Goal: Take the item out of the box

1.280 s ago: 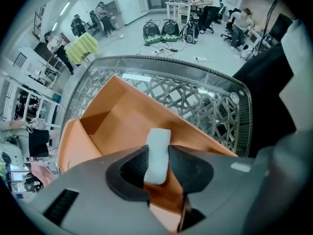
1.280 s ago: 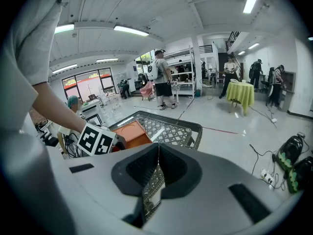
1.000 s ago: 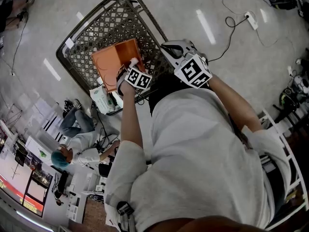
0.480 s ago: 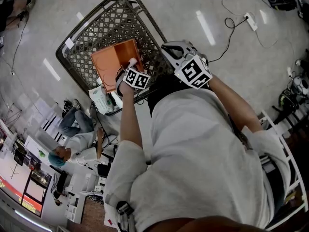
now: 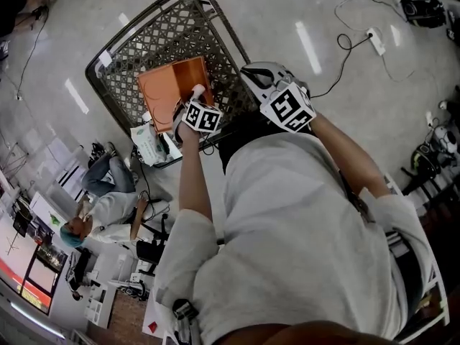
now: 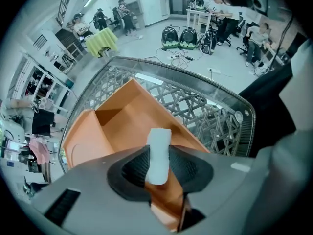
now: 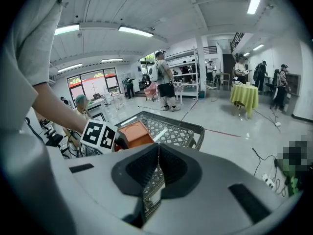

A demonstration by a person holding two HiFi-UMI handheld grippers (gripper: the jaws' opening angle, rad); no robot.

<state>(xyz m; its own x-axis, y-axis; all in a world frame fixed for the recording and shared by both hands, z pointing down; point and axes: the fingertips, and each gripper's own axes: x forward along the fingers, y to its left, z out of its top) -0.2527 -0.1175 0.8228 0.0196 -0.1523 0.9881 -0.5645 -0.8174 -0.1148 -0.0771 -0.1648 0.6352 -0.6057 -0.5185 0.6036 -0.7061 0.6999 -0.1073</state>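
One item [image 6: 159, 145] in left hand-held gripper [image 6: 157, 167]

My left gripper [image 6: 158, 163] is grey, its fingers [image 6: 133, 169] black and ribbed, with a plain white item [image 6: 158, 148] between them. The box [image 6: 122, 121] is flat orange, inside and out. The basket [image 6: 210, 112] is a dark diamond lattice. My right gripper [image 7: 157, 165] is the same grey, with black fingers [image 7: 141, 169]. The marker cube [image 5: 203, 118] shows black-and-white squares. The floor [image 5: 287, 6] is pale glossy grey.

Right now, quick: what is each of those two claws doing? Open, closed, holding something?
Left gripper: closed on a white item, over the orange box.
Right gripper: closed, nothing between its jaws.
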